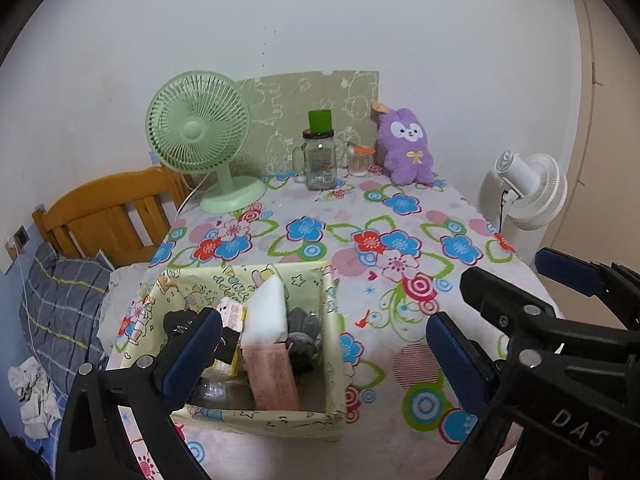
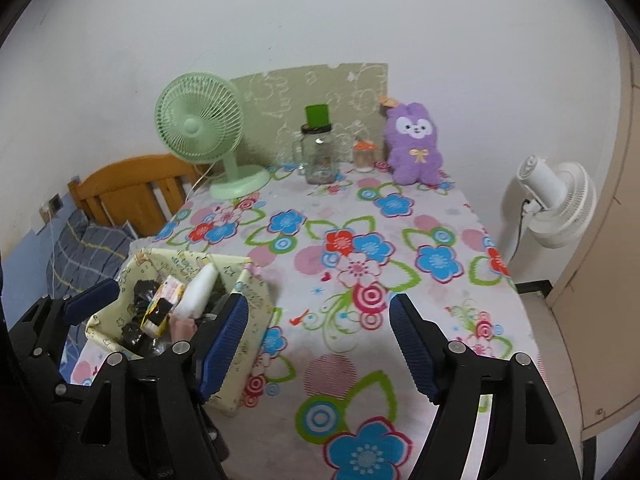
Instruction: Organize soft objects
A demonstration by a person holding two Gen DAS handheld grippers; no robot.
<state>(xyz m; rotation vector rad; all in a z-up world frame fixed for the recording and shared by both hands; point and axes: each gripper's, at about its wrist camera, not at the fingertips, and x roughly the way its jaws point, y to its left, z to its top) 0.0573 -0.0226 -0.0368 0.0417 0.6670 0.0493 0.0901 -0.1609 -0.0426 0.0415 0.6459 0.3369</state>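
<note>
Left wrist view: the left hand-held gripper stands released, jaws wide apart with nothing between the pads. The fabric storage box sits low and centre-left in the frame on the floral table, directly beneath and ahead of the left finger. It already contains a white soft pad, a pink packet and dark bundled items. The purple plush toy stands upright at the upper right of centre, at the far table edge against the wall, well apart from the box. The right hand-held gripper intrudes at the right edge. Right wrist view: the right hand-held gripper is likewise released and empty, over bare tablecloth. The box lies at the lower left, just beside its left finger; the plush toy lies up and slightly right of the jaw gap, its long axis vertical. Judgement: if the plush is the next soft object, the right hand-held gripper appears better aligned with it, and the reach runs straight up the frame across the table.
</note>
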